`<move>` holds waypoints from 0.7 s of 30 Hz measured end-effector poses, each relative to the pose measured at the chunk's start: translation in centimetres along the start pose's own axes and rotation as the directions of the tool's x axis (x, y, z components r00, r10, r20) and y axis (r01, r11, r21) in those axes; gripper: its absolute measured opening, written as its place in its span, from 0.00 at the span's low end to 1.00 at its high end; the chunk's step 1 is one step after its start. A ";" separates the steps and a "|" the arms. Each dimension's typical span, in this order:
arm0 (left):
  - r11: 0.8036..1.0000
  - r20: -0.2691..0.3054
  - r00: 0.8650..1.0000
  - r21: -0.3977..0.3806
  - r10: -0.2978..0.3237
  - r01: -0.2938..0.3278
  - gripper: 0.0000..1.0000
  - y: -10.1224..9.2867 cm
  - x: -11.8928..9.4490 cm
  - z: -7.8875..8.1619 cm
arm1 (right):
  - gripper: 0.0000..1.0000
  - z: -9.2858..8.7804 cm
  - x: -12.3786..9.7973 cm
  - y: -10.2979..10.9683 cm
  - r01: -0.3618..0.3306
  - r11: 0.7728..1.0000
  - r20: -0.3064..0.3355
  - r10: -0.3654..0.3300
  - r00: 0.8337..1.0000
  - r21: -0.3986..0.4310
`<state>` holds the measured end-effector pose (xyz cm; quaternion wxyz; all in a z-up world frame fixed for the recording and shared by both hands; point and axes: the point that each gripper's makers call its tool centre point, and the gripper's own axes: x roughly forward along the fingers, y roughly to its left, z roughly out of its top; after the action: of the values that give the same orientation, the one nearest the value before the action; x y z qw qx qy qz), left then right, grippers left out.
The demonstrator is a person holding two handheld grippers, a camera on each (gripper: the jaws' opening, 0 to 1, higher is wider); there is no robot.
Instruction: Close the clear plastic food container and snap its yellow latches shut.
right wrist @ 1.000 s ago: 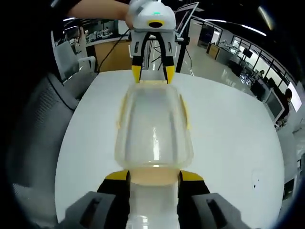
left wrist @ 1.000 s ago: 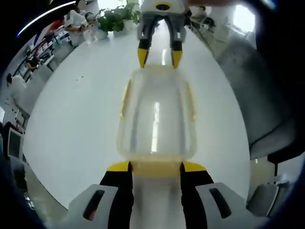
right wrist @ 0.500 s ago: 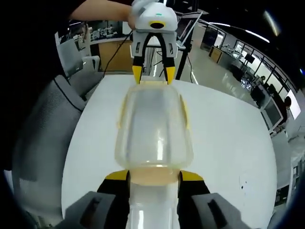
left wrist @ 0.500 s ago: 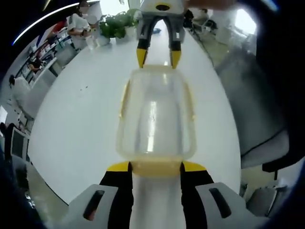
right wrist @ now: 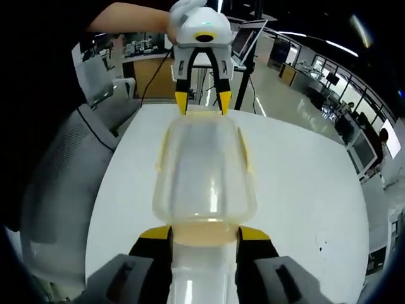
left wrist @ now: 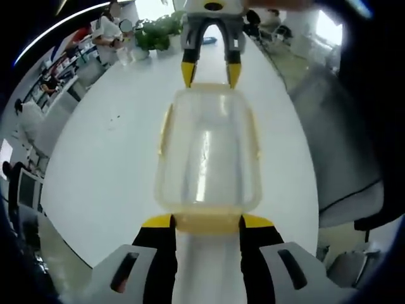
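The clear plastic food container point(left wrist: 207, 152) has its lid on and reaches lengthwise between my two grippers over the white table point(left wrist: 107, 164). My left gripper point(left wrist: 207, 221) is shut on its near yellow end latch. The right gripper point(left wrist: 207, 75) holds the far end. In the right gripper view the same container point(right wrist: 205, 171) runs from my right gripper point(right wrist: 205, 233), which clasps the yellow latch at its end, to the left gripper point(right wrist: 200, 104) at the other end. Thin yellow side latches point(left wrist: 164, 130) point(right wrist: 245, 149) lie along the long sides.
The round white table point(right wrist: 304, 183) spreads under the container. A grey chair point(left wrist: 342, 145) point(right wrist: 63, 177) stands at the table's edge. Potted plants point(left wrist: 155, 25) sit at the far rim. A person's arm point(right wrist: 126, 16) holds the left gripper. Desks and people fill the office behind.
Both views have shifted a little against the room, so the hands moved. The container stays between the two grippers with the same hold at each end.
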<state>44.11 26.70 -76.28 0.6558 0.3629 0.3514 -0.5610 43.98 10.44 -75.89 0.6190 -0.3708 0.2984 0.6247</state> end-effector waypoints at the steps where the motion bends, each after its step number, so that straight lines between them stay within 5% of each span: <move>1: 1.000 0.000 1.000 -0.002 0.006 -0.006 0.35 0.0 -0.1 0.2 | 0.36 -0.1 -0.1 -0.1 -0.001 1.000 0.005 0.001 1.000 0.000; 21: 0.997 -0.002 0.998 -0.024 0.070 -0.070 0.35 -1.2 1.9 5.4 | 0.36 -4.4 -3.8 0.3 0.001 0.999 0.021 0.000 1.000 -0.041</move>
<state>43.41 20.99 -75.37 0.6790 0.3674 0.3457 -0.5333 43.91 4.67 -75.11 0.6144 -0.3768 0.2790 0.6345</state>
